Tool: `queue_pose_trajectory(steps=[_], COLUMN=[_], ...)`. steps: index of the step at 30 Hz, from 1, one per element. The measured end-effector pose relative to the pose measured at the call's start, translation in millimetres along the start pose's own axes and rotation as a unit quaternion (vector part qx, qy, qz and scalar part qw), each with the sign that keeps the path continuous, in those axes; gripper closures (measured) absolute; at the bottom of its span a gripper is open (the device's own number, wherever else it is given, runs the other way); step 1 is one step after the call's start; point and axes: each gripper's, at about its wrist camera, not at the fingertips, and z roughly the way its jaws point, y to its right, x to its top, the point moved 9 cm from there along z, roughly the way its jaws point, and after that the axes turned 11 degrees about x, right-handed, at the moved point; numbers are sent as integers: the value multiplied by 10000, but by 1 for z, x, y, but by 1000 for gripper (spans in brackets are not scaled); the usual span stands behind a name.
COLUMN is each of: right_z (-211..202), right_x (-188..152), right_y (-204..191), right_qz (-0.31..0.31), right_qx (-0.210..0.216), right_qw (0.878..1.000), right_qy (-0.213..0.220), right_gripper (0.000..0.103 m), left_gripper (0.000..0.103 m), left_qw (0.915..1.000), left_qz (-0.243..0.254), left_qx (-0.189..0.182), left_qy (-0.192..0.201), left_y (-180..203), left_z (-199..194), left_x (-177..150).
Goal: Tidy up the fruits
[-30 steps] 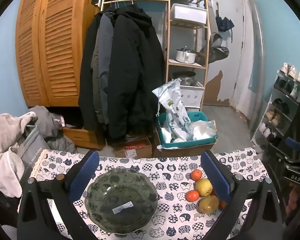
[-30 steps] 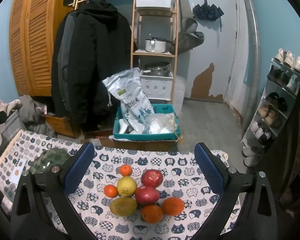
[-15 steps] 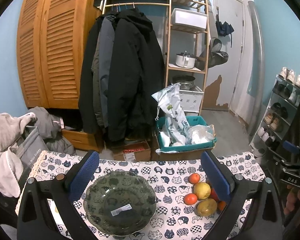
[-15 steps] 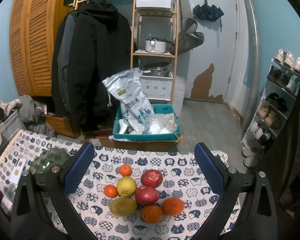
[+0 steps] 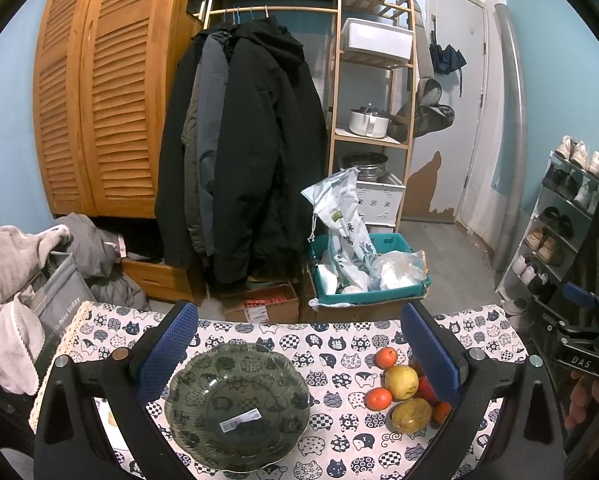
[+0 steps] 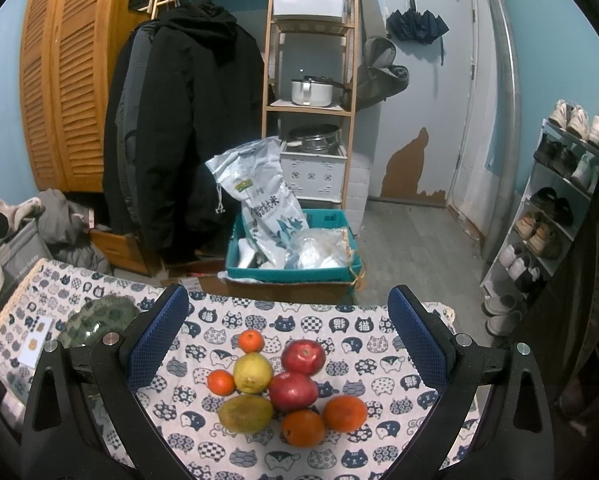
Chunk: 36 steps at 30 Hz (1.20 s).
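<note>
Two hand-held grippers poised above a table covered with a cat-print tablecloth (image 6: 339, 324). The left gripper (image 5: 299, 344) hangs with its blue-padded fingers (image 5: 167, 350) spread wide and holding nothing; the green glass bowl (image 5: 239, 404), empty and bearing a barcode sticker (image 5: 239, 420), lies directly below the gap, a placement that suggests this hand is lined up on the receiving vessel. The right gripper (image 6: 287, 332) is likewise fully open and empty, its fingers (image 6: 417, 344) flanking the fruit cluster without touching it. The cluster sits on the cloth well to the right of the bowl: two red apples (image 6: 302, 357), one behind the other and touching; a yellow pear (image 6: 253, 373) beside them; a green-brown mango (image 6: 245, 413) at front left; two small tangerines (image 6: 251, 340); and two larger oranges (image 6: 303, 427) at the near edge. No fruit is yet in the bowl, so the task appears to be at its outset. Because the pieces touch one another, an outer one such as a tangerine or orange seems the easiest first pick; disturbing the apples could set neighbours rolling.
</note>
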Motion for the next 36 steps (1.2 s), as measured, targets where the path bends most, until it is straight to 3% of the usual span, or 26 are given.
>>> queue_pose_trajectory(steps=[36], right_z=[0], right_x=[0], right_y=[-1], right_qz=[-9], right_qx=[-3], right_qw=[10000], right_qy=[7], right_gripper=[5], left_gripper=[1], left_qw=[10000], left_qz=[-15], left_qx=[-13], left_qy=[0], left_y=[3], left_z=[0], left_x=[0])
